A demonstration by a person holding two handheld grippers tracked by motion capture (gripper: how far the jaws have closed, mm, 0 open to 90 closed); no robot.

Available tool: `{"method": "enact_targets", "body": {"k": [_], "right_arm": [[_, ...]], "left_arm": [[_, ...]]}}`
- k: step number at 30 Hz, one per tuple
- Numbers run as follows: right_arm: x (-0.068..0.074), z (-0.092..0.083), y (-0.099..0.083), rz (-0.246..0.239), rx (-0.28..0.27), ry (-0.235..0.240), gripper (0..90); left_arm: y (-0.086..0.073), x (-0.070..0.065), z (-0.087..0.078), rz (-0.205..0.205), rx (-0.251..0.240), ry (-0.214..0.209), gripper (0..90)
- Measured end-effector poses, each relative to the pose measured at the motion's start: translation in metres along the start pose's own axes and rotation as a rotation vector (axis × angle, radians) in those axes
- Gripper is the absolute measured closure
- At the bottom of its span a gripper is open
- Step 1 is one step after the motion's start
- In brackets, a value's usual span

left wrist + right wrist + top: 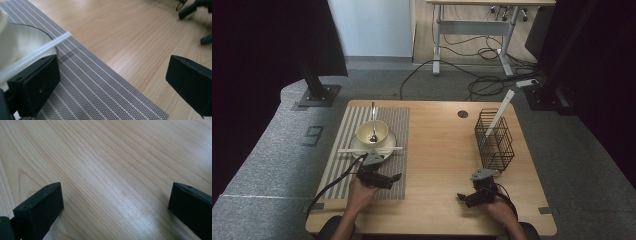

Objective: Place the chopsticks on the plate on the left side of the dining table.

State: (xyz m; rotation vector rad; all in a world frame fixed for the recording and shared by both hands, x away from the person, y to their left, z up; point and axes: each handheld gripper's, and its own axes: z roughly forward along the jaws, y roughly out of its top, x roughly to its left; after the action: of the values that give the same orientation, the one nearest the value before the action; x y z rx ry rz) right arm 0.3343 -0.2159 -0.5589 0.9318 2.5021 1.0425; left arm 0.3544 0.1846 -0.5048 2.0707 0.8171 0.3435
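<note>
White chopstick (370, 149) across plate (362, 145), frame centre-left; light, stiff, slippery, rolls; pinch overhanging end; left gripper (394, 178) released, right gripper (462, 198) released.

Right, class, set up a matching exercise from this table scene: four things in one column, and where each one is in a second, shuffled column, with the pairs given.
Things:
1. spoon
2. white chopstick
3. wire basket
4. left hand-held gripper

Places:
A. standing on bare wood at the right of the table
B. lying across the plate's near rim
C. over the near part of the striped mat
D. resting in the bowl, handle pointing away

Pairs: 1-D, 2-B, 3-A, 4-C
</note>
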Motion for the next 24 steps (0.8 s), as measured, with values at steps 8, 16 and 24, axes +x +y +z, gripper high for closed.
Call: {"method": "enact_targets", "body": {"k": [8, 16, 24], "right_arm": [[0.0, 0.0, 0.0, 0.001, 0.0, 0.0, 0.0], [0.0, 0.0, 0.0, 0.001, 0.0, 0.0, 0.0], [0.0, 0.0, 0.0, 0.0, 0.0, 0.0, 0.0]], "left_arm": [[-0.018, -0.003, 0.031, 0.027, 0.106, -0.029, 0.0], [-0.026, -0.002, 0.044, 0.012, 0.161, -0.042, 0.0], [-0.026, -0.005, 0.047, 0.035, 0.2, -0.01, 0.0]]}}
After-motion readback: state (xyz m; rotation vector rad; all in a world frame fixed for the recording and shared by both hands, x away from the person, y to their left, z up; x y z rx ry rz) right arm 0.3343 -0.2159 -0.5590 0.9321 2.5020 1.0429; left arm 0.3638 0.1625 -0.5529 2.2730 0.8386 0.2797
